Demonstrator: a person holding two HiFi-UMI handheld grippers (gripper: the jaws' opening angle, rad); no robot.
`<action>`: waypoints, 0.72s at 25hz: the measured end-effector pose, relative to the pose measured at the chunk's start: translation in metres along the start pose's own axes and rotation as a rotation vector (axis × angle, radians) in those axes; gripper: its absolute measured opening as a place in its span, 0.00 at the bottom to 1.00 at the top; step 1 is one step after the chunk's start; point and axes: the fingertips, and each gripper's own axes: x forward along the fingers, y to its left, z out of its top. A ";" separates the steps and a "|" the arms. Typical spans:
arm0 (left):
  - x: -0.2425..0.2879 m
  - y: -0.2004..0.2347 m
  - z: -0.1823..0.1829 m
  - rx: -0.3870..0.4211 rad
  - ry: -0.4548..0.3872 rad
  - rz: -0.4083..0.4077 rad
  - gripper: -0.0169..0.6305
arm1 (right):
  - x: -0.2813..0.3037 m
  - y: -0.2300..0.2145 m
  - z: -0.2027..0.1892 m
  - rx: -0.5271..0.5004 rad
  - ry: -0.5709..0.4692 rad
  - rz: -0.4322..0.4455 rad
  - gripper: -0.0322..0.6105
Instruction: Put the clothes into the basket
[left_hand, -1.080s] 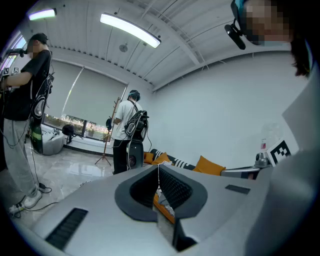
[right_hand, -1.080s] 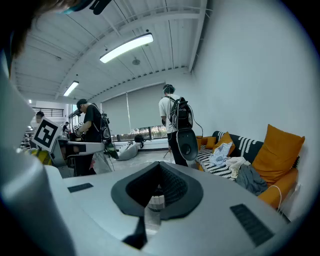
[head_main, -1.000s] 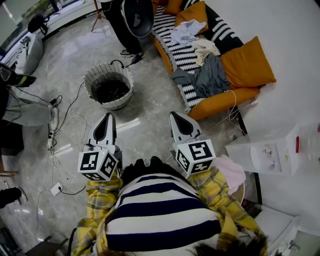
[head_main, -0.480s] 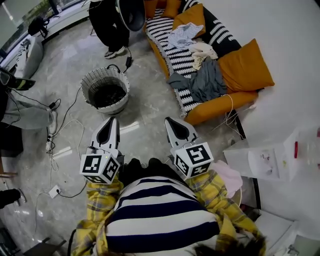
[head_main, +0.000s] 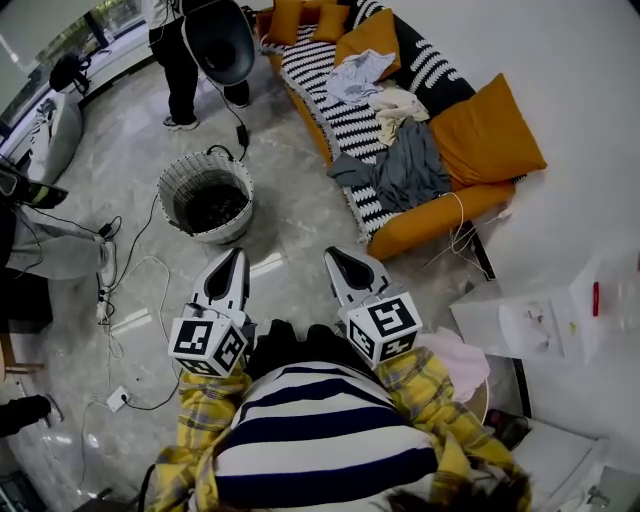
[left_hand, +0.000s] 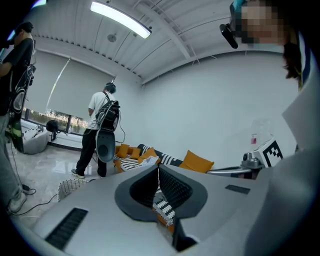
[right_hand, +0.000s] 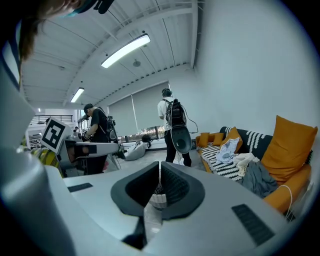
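Note:
A woven basket (head_main: 208, 198) stands on the grey floor, ahead and to the left of both grippers. Clothes lie on the striped sofa (head_main: 345, 120): a grey garment (head_main: 405, 165), a cream one (head_main: 397, 103) and a pale shirt (head_main: 358, 75). My left gripper (head_main: 235, 256) and right gripper (head_main: 333, 256) hang side by side over the floor, short of basket and sofa. Both are shut with nothing held. In the right gripper view the shut jaws (right_hand: 160, 164) point past the grey garment (right_hand: 257, 177). In the left gripper view the gripper (left_hand: 159, 169) faces the sofa, with the basket (left_hand: 70, 185) low at the left.
A person with a dark round pack (head_main: 215, 40) stands beyond the basket. Cables (head_main: 130, 275) trail over the floor at the left, near a seated person's legs (head_main: 45, 240). Orange cushions (head_main: 485, 135) lean on the sofa. A white box (head_main: 545, 315) and pink cloth (head_main: 462, 350) sit at my right.
Both grippers have eased forward, the left one more. Basket and sofa sit lower and nearer in the head view. The standing person has stepped left. The jaws stay shut.

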 end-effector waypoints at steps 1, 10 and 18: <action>0.003 0.001 -0.001 -0.001 0.004 -0.004 0.05 | 0.002 0.000 -0.001 0.002 0.004 0.008 0.09; 0.053 0.011 -0.007 -0.010 0.041 -0.070 0.05 | 0.030 -0.024 -0.004 0.022 0.024 -0.012 0.09; 0.132 0.042 0.002 -0.011 0.060 -0.162 0.05 | 0.083 -0.063 0.012 0.007 0.039 -0.077 0.09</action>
